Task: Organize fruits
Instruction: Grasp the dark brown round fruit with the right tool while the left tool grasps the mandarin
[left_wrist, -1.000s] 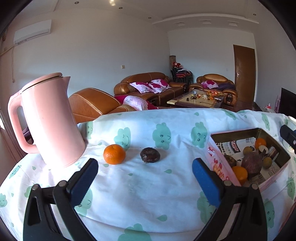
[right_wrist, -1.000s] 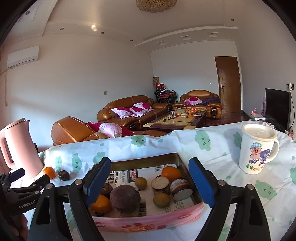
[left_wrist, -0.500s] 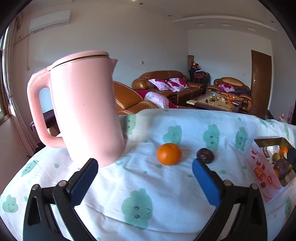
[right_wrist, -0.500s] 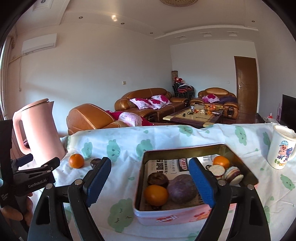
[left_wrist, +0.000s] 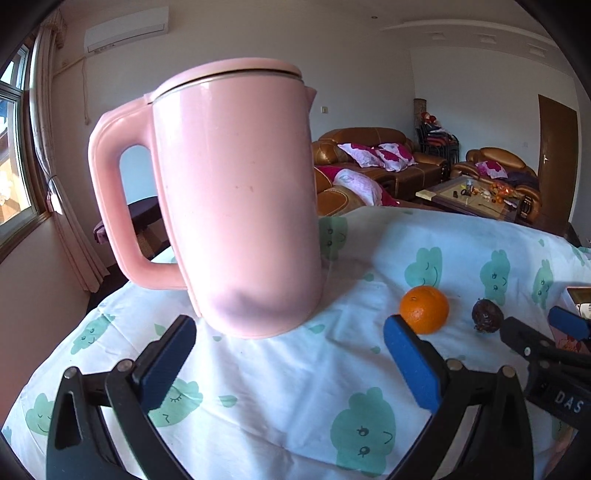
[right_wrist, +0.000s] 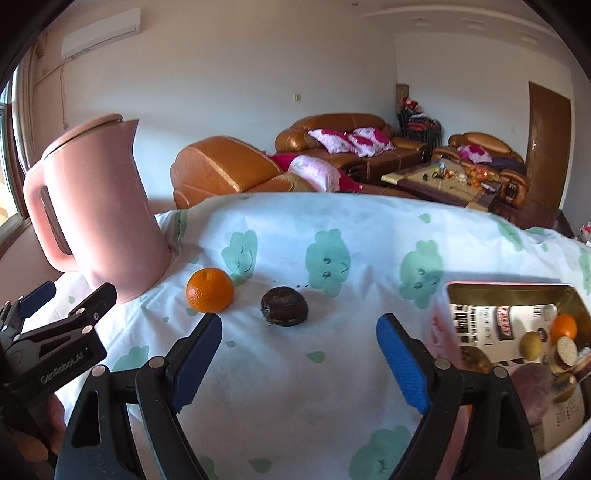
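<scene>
An orange (right_wrist: 209, 290) and a dark wrinkled fruit (right_wrist: 284, 306) lie side by side on the cloud-print tablecloth (right_wrist: 332, 369). My right gripper (right_wrist: 299, 354) is open and empty, just short of the dark fruit. A pink tin box (right_wrist: 517, 332) at the right holds several fruits. My left gripper (left_wrist: 290, 360) is open and empty, facing the pink kettle (left_wrist: 236, 199); the orange (left_wrist: 424, 309) and dark fruit (left_wrist: 487, 315) lie to its right. The left gripper also shows in the right wrist view (right_wrist: 62, 299).
The pink kettle (right_wrist: 92, 218) stands at the table's left end, close to the orange. The table edge drops off behind it. Brown sofas (right_wrist: 332, 147) and a coffee table (right_wrist: 443, 184) stand beyond the table.
Both grippers have swung left. The left one has come close to the kettle. The right one has moved from the tin box to the two loose fruits.
</scene>
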